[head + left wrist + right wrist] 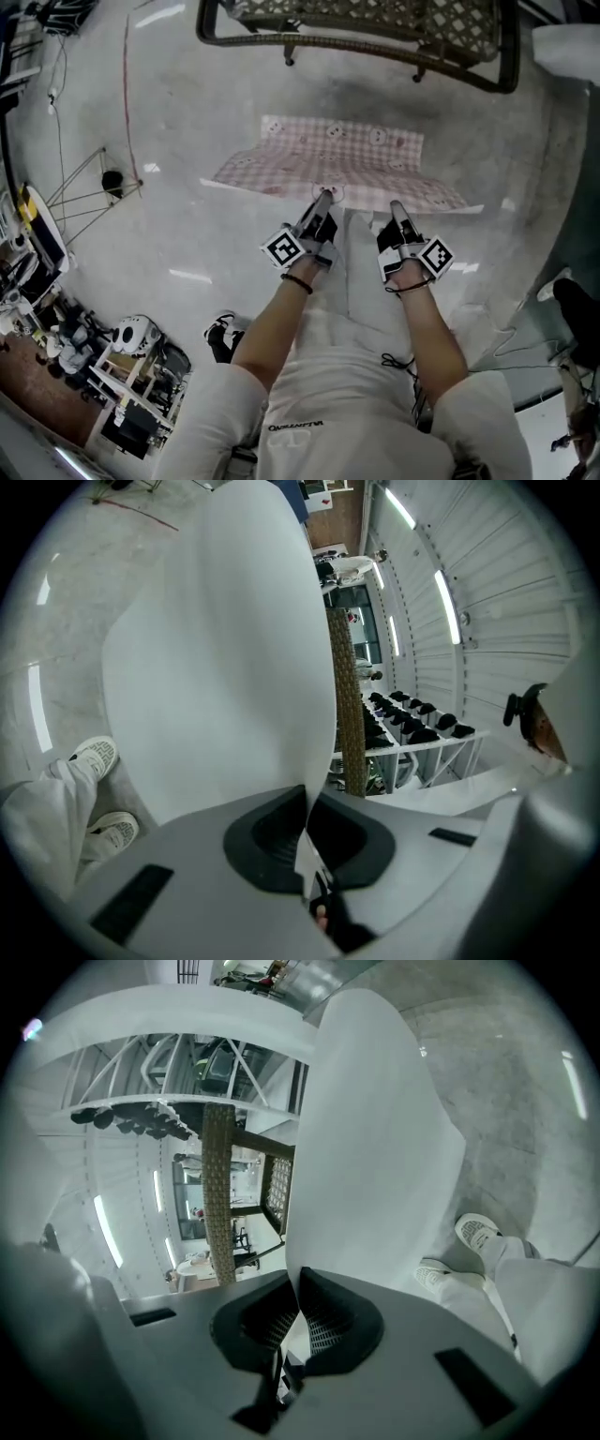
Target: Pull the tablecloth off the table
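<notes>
We are gripping one pink checked tablecloth (330,150) with two grippers: the left gripper (324,194) and the right gripper (395,205) are each clamping tight on its near edge.

White shirt (328,375), black wristbands (298,282), white trainers (94,757)
</notes>
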The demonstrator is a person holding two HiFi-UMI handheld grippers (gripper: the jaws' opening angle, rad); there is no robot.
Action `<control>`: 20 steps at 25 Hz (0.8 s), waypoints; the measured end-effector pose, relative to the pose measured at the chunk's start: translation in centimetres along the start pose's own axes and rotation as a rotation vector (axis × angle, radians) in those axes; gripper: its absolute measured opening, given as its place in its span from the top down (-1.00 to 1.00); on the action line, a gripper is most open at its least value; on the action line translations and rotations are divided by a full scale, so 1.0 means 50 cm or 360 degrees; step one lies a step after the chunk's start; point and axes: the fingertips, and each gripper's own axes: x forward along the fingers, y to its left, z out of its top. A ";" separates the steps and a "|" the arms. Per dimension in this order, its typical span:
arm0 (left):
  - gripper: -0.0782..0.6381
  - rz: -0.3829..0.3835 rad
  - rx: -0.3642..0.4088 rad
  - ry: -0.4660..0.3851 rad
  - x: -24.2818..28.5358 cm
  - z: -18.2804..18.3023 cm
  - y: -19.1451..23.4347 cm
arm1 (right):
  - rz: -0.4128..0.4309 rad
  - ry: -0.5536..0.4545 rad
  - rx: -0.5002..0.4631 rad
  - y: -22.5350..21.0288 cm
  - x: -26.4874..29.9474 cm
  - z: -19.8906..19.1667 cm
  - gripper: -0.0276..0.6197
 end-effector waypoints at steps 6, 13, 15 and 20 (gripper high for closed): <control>0.77 -0.0150 0.0007 -0.0035 -0.011 0.008 -0.051 | 0.0109 0.0037 -0.0042 0.037 -0.021 -0.008 0.88; 0.77 -0.0230 0.0014 -0.0065 0.003 0.035 -0.079 | 0.0147 -0.0009 -0.0046 0.074 -0.008 -0.003 0.88; 0.78 -0.0275 0.0010 -0.0060 0.001 0.040 -0.097 | 0.0168 -0.0012 -0.0050 0.092 -0.012 -0.006 0.88; 0.78 -0.0360 0.0030 -0.0048 -0.003 0.048 -0.139 | 0.0214 -0.0024 -0.0070 0.133 -0.026 -0.007 0.88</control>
